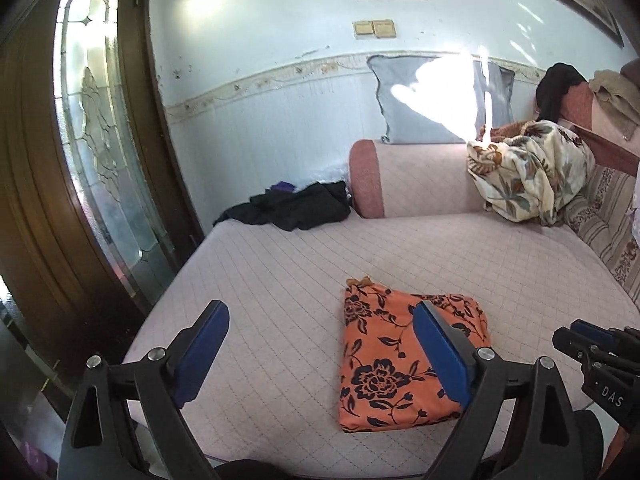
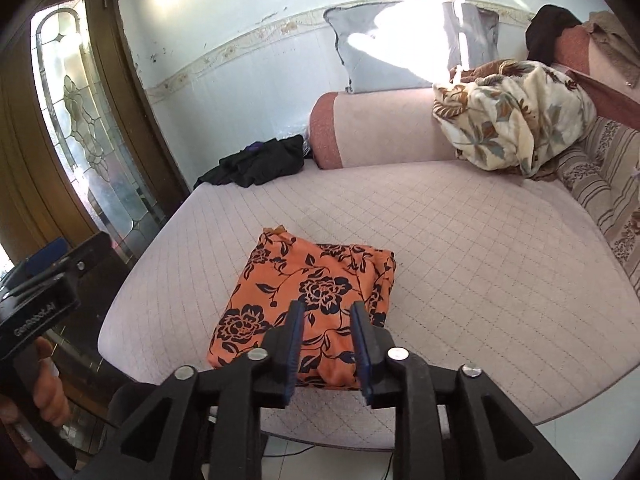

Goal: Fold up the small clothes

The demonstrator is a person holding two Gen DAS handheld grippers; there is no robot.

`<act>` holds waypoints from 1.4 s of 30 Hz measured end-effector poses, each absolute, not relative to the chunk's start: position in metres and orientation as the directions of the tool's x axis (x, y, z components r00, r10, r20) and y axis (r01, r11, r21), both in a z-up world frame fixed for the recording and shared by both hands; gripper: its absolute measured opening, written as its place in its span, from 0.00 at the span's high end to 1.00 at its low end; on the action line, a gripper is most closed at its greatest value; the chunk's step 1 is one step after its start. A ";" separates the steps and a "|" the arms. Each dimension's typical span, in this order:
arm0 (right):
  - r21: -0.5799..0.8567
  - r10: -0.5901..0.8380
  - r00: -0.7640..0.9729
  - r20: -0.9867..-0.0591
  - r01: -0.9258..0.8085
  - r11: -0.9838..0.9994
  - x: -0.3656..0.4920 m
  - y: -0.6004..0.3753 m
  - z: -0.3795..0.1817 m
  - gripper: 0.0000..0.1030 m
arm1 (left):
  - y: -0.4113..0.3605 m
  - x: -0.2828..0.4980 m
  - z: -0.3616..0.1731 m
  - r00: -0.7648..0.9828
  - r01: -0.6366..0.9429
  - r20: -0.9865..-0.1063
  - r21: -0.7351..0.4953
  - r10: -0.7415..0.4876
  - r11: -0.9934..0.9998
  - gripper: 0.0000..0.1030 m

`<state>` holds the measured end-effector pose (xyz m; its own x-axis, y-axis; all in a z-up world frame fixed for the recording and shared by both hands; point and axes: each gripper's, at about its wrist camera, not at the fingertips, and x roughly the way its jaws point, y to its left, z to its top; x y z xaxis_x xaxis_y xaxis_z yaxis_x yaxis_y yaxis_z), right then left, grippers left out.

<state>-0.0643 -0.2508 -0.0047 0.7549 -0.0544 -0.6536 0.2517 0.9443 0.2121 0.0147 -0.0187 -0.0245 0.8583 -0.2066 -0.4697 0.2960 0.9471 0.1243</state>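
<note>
**Orange floral garment folded on the quilted seat**

Blue-padded, my left gripper (image 1: pixel 320 328) hangs with jaws spread wide and nothing between them. My right gripper (image 2: pixel 326 320) shows a narrow gap between its pads and holds nothing. Just beyond both, the orange floral garment (image 2: pixel 308 300) lies folded near the front edge of the pink quilted seat (image 2: pixel 460 232). Farther back I note a black cloth pile (image 1: pixel 296 208), a floral blanket (image 1: pixel 528 172) and a grey cushion (image 1: pixel 404 108) against the wall.

The folded orange cloth garment with black flowers (image 2: pixel 308 300) looks soft and matt on the quilted pale pink fabric sofa seat (image 2: pixel 460 240). The dark wooden door frame (image 1: pixel 24 184) looks glossy, its patterned glass pane (image 1: pixel 96 120) textured.
</note>
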 end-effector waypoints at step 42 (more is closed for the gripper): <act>0.131 -0.174 0.782 -0.599 0.310 0.942 -0.063 -0.223 0.023 0.27 | 0.018 0.012 -0.004 0.887 0.189 -0.441 0.073 -0.139 0.979 0.00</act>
